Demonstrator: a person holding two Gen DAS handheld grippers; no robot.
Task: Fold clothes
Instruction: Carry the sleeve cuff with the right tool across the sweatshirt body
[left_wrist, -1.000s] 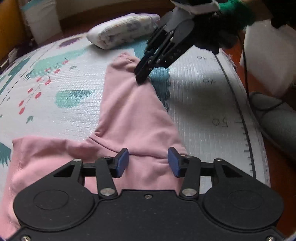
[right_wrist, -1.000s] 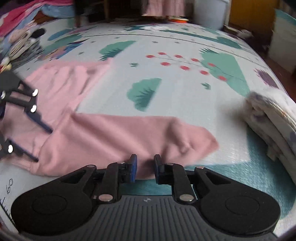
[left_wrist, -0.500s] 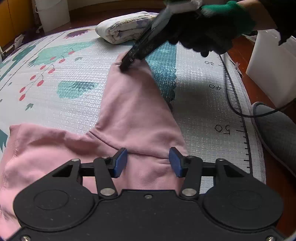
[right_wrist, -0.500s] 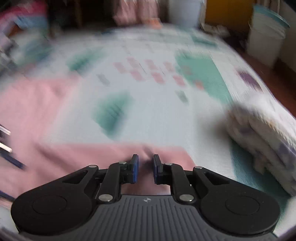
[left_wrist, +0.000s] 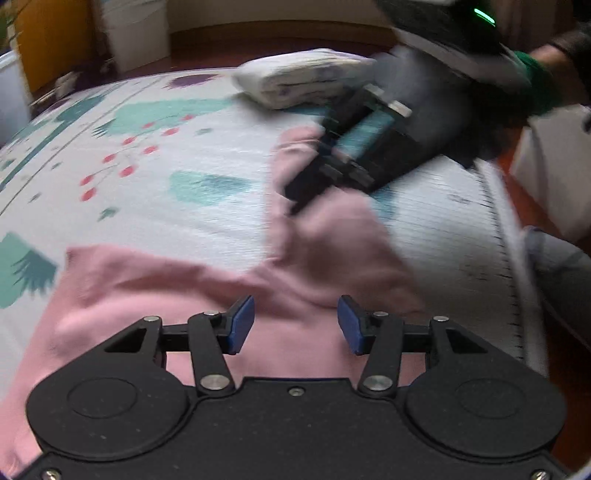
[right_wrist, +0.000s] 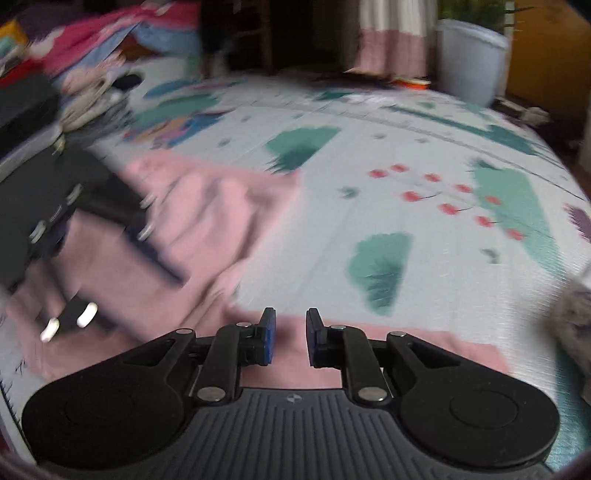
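Observation:
A pink long-sleeved garment (left_wrist: 155, 295) lies on the printed play mat (left_wrist: 184, 221). My left gripper (left_wrist: 295, 325) hovers open over its body, blue pads wide apart, nothing gripped. My right gripper (left_wrist: 295, 206) comes in from the upper right, closed on the pink sleeve (left_wrist: 332, 236), which bunches toward the body. In the right wrist view my right gripper (right_wrist: 290, 341) has a narrow gap with pink cloth (right_wrist: 207, 206) in it; its jaws are opening slightly. The left gripper (right_wrist: 129, 291) is blurred at the left over the garment.
A folded white patterned bundle (left_wrist: 295, 77) lies at the mat's far edge. A heap of coloured clothes (right_wrist: 92, 70) sits beyond the mat's other side. A white bucket (right_wrist: 472, 62) and a grey slipper (left_wrist: 557, 273) stand off the mat on the wooden floor.
My right gripper has swung the sleeve end in toward the garment's body, so the sleeve now bunches instead of lying straight. The left gripper shifted a little, still open.

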